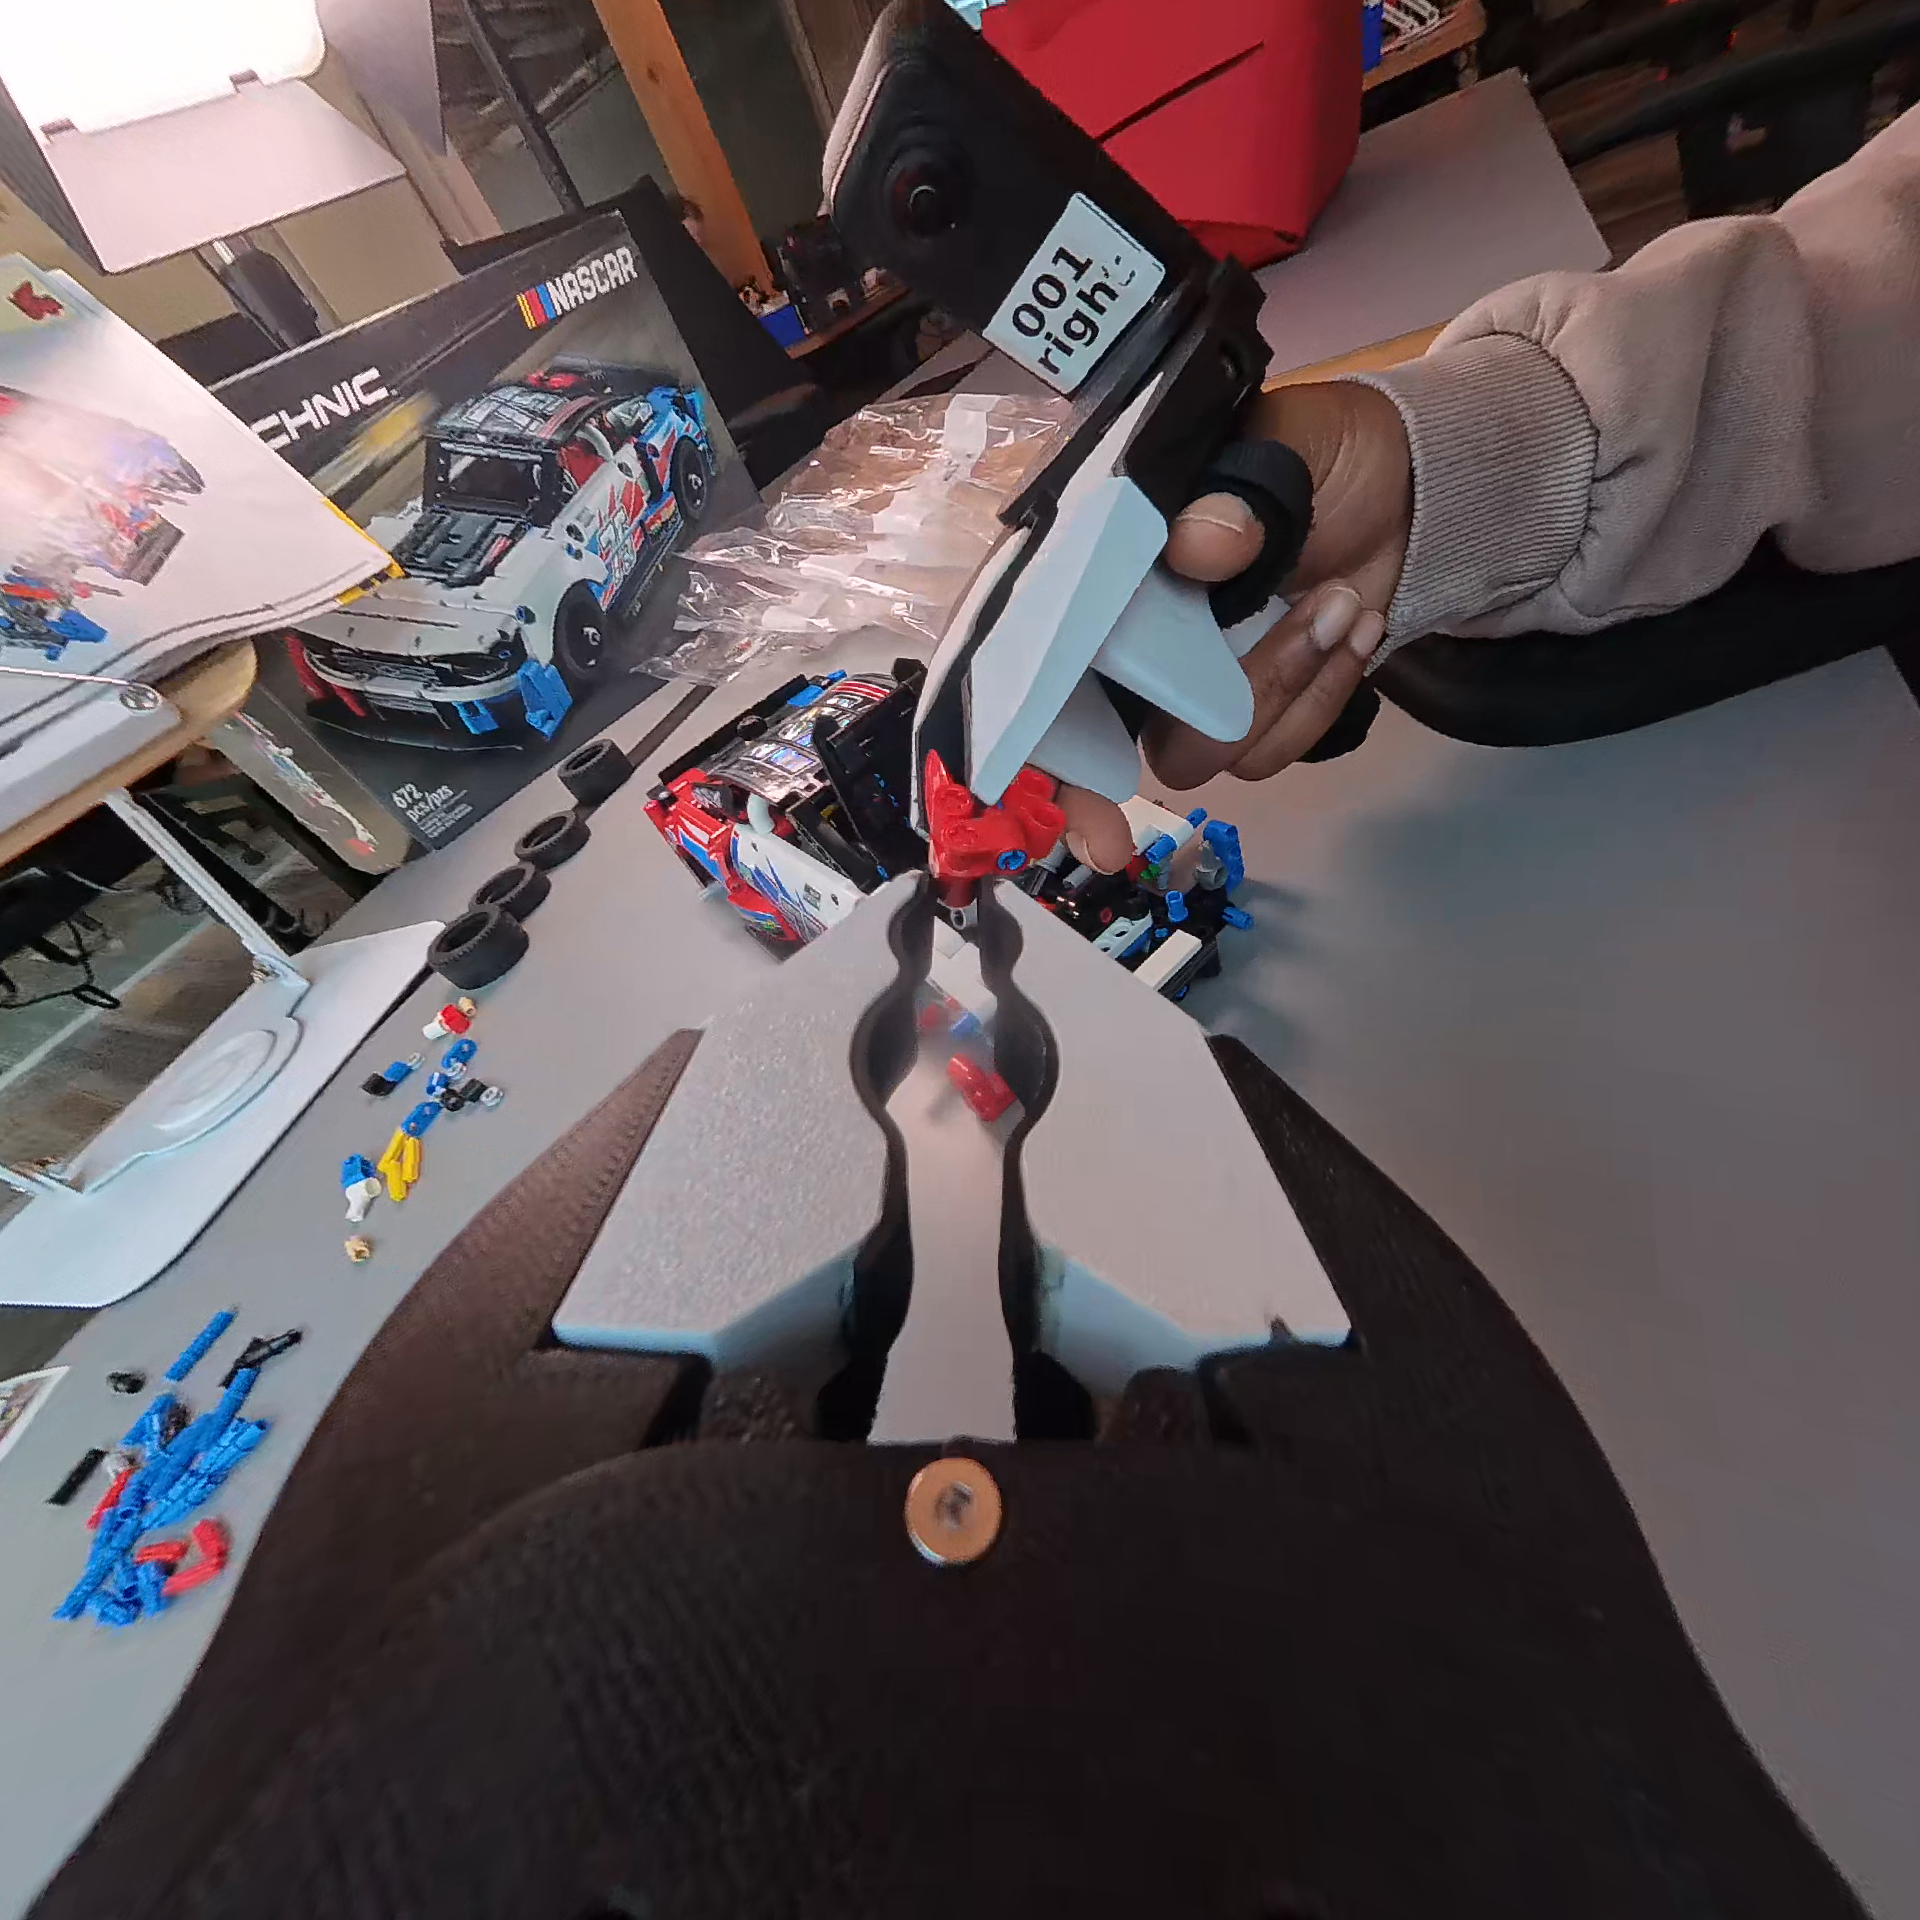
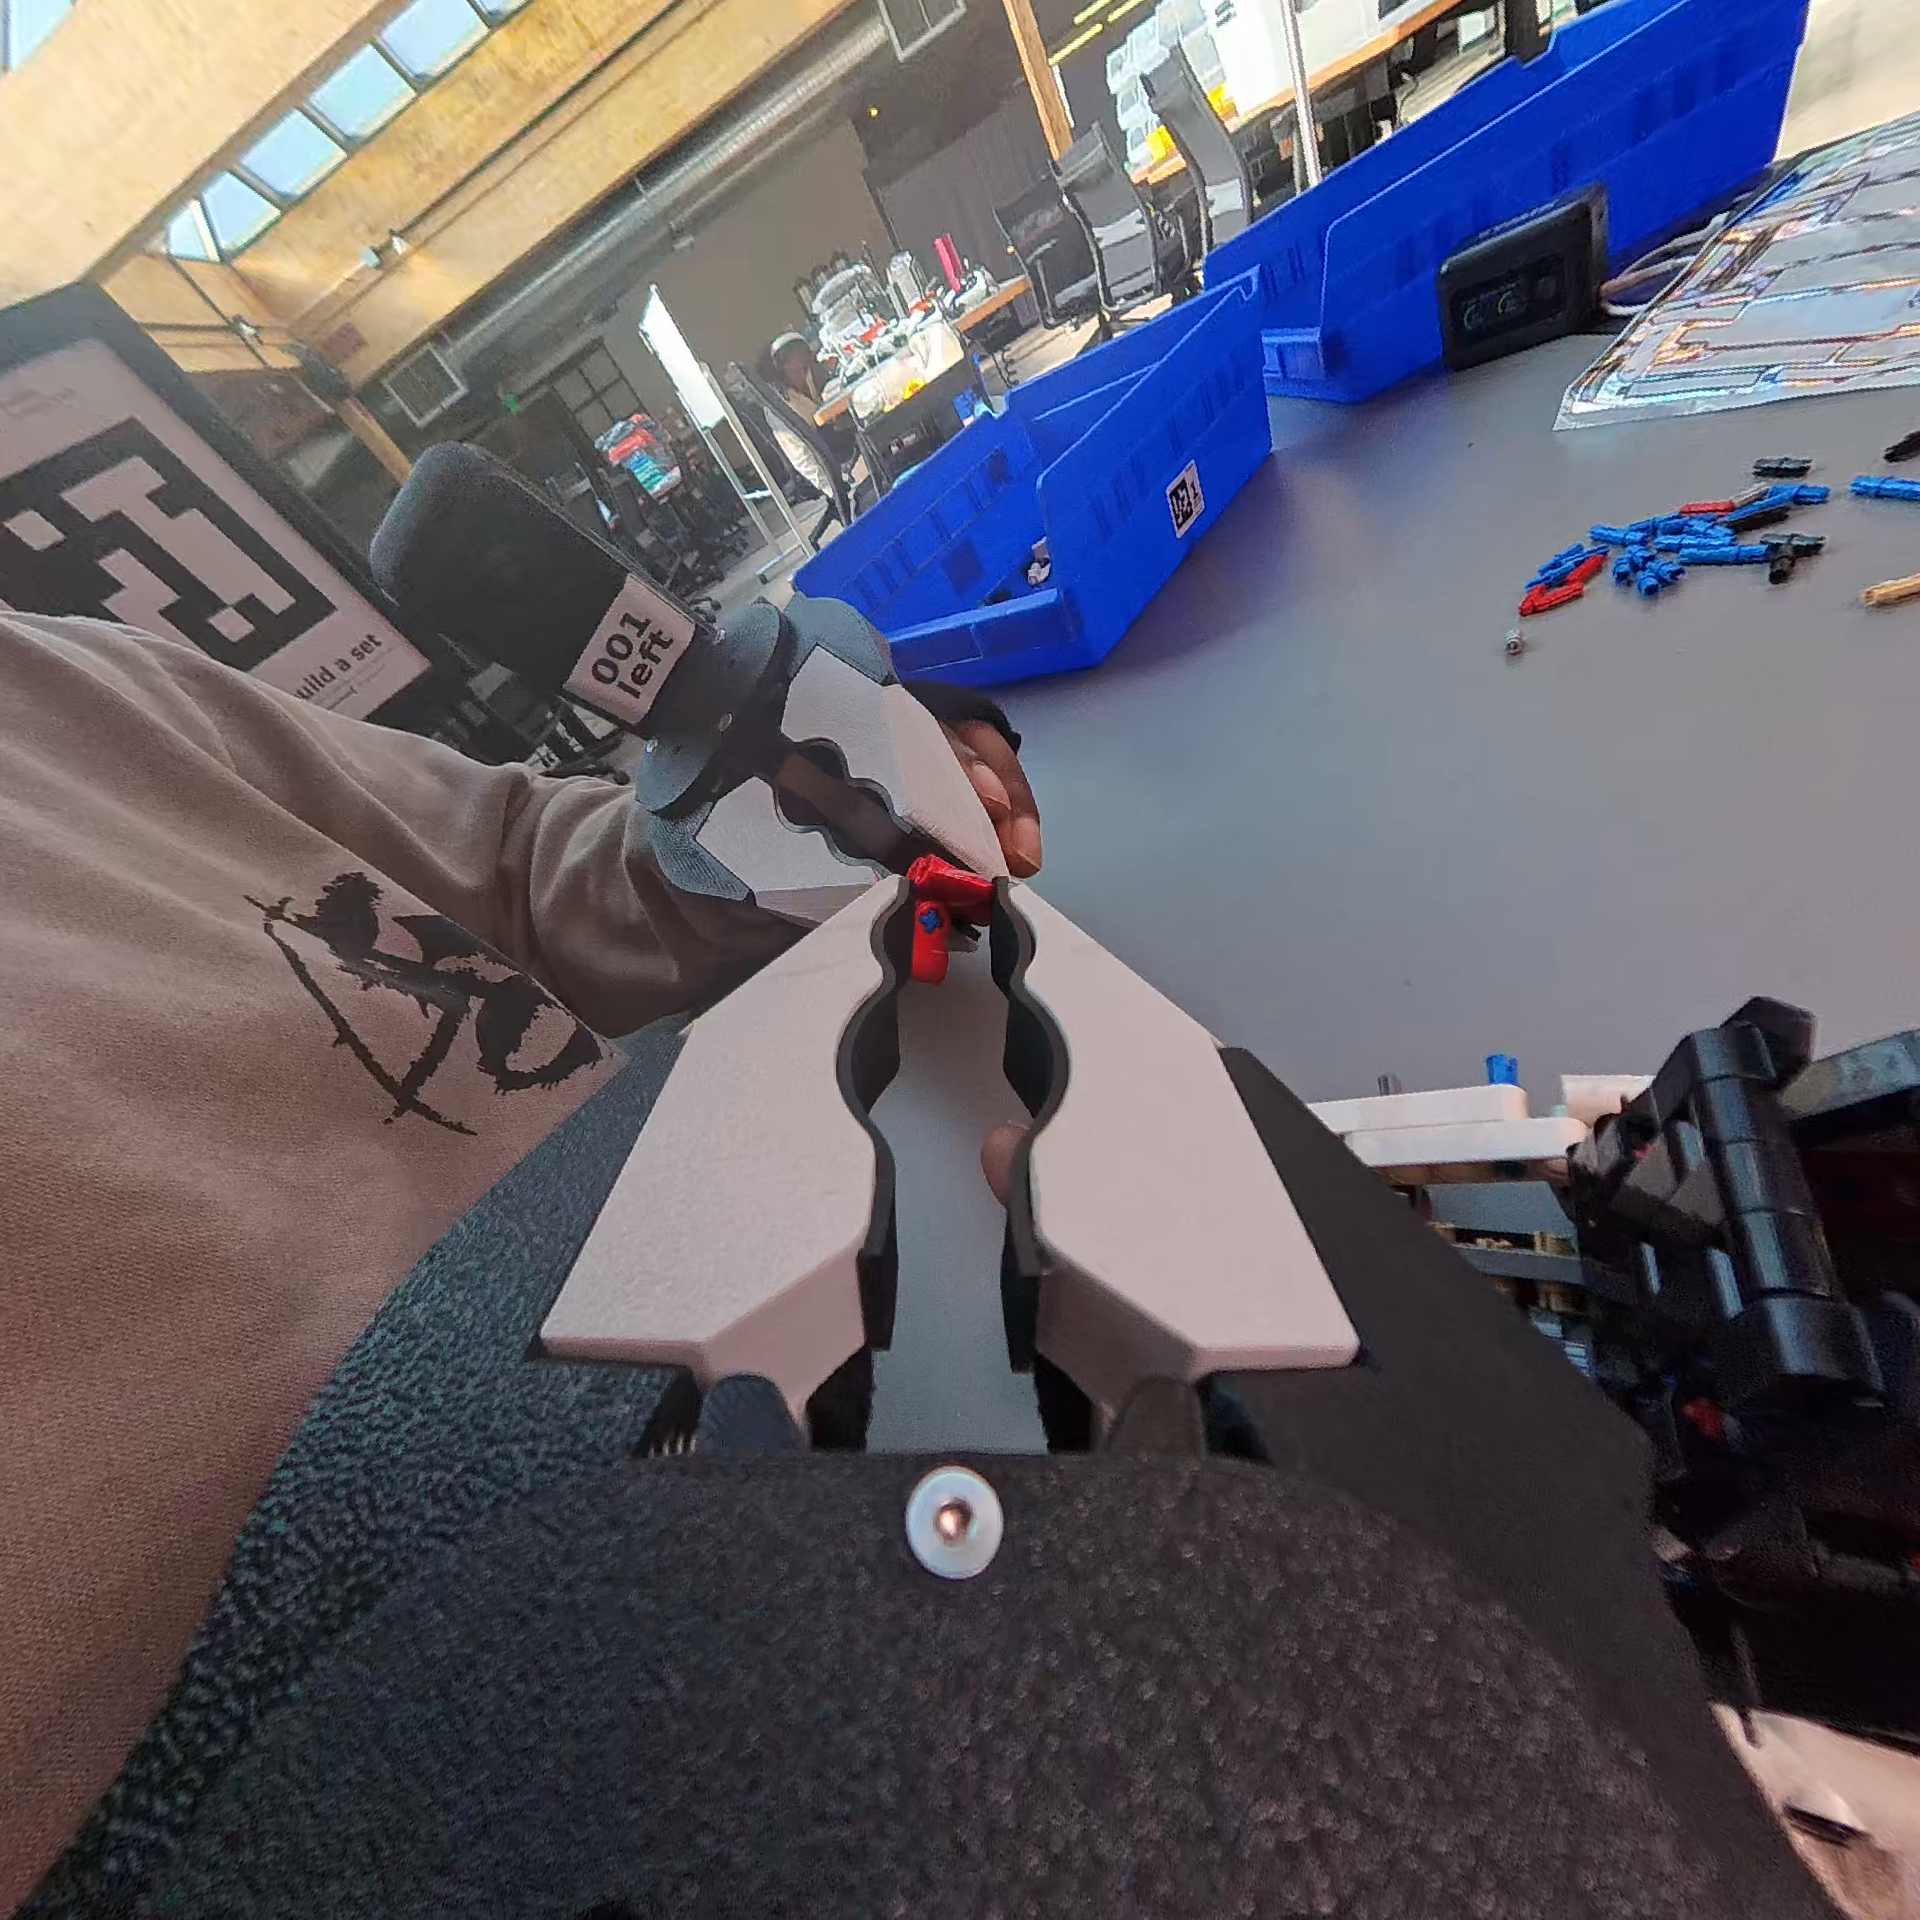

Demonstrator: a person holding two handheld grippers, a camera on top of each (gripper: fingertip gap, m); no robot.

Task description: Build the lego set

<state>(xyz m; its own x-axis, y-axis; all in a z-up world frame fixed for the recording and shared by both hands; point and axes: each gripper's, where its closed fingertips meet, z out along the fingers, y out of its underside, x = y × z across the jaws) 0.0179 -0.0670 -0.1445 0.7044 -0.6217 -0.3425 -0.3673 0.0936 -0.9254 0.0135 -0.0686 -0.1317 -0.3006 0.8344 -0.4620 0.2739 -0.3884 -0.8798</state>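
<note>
Red lego assembly point(image 1: 982, 821) with blue pins is pinched by both nearly closed grippers, left gripper point(image 1: 948, 891) and right gripper point(image 2: 943, 883), tip to tip.

In the left wrist view, the part-built car point(image 1: 800, 821) is sitting on the table point(image 1: 1558, 1039) beyond the gripper tips, four tyres point(image 1: 530, 862) lying in a row to its left, the set box point(image 1: 488, 520) standing behind them, loose pins point(image 1: 156, 1475) lying near left.
</note>
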